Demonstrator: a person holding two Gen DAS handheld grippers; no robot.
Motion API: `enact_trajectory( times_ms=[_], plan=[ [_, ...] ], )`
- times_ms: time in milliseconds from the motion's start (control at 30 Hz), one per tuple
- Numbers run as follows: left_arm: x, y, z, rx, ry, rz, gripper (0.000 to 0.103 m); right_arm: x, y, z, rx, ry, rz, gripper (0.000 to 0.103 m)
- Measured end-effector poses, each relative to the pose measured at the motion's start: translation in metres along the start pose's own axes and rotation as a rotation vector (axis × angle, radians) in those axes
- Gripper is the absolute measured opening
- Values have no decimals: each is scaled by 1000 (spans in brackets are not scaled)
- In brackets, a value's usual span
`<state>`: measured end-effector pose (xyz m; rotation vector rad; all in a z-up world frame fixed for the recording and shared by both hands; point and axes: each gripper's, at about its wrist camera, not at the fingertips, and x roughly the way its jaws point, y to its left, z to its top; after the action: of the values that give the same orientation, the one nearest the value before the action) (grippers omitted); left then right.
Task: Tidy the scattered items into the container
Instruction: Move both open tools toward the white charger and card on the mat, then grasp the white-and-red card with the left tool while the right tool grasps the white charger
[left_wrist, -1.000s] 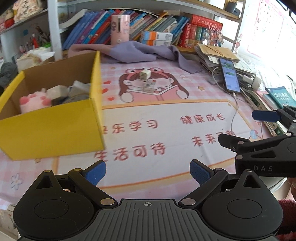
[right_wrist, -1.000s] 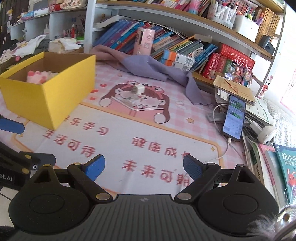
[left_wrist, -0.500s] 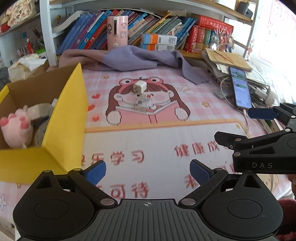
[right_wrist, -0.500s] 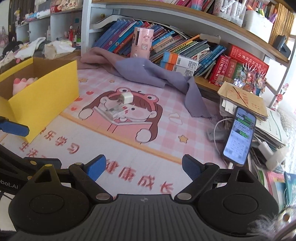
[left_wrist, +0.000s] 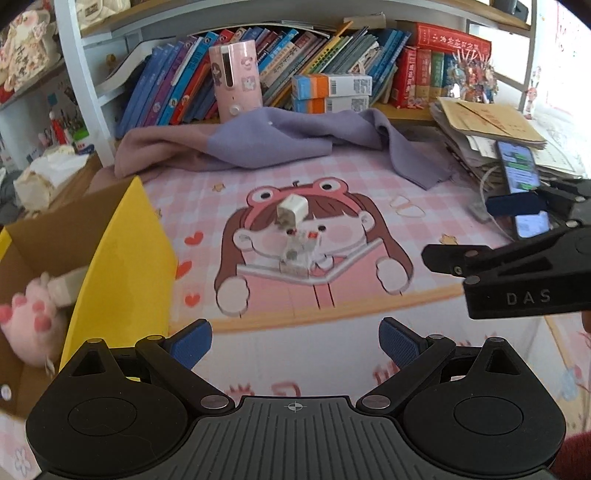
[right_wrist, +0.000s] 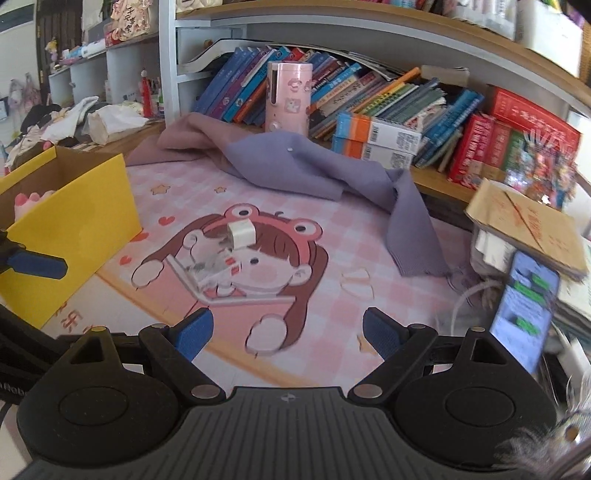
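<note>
A white charger plug (left_wrist: 291, 213) (right_wrist: 241, 234) lies on the pink cartoon desk mat (left_wrist: 369, 192), with a small clear packet (left_wrist: 298, 254) (right_wrist: 210, 267) right beside it. The yellow cardboard box (left_wrist: 122, 266) (right_wrist: 79, 229) stands at the left and holds a pink plush paw (left_wrist: 27, 325) and other items. My left gripper (left_wrist: 295, 341) is open and empty, short of the two items. My right gripper (right_wrist: 282, 330) is also open and empty; its black fingers show at the right of the left wrist view.
A purple cloth (left_wrist: 280, 144) lies crumpled at the back of the mat. Behind it a shelf holds books and a pink cylinder (left_wrist: 236, 83). A phone on a cable (left_wrist: 522, 184) and stacked papers (left_wrist: 487, 122) sit at the right.
Both grippers have moved forward across the mat toward the charger plug and packet, which now look larger and nearer. The yellow box has slid toward the left edge of both views.
</note>
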<state>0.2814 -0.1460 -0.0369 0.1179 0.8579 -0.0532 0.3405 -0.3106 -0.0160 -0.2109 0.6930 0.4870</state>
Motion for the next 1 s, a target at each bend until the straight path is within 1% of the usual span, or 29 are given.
enact_trajectory(
  times_ms=[167,267,433,567,667,733,833,967,1000],
  plan=[
    [25,-2,13,23,15,17,98,30,-7,23,-21,-5,45,88],
    [42,-2,20,30,25,22,97,49,-8,34,-55,-4,95,85],
    [65,-3,33,57,29,30,97,85,-6,53,-93,16,186,72],
    [82,-3,41,65,38,31,95,113,-4,66,-108,56,266,69],
    [90,-2,46,69,48,34,93,132,-3,71,-105,86,303,65],
    [95,-1,48,73,58,30,87,145,-3,72,-94,110,317,60],
    [102,2,51,75,74,26,82,160,1,75,-108,127,333,59],
    [110,3,54,70,83,18,81,172,9,77,-144,143,366,59],
    [112,3,54,73,86,15,76,175,10,77,-153,146,369,59]
  ],
)
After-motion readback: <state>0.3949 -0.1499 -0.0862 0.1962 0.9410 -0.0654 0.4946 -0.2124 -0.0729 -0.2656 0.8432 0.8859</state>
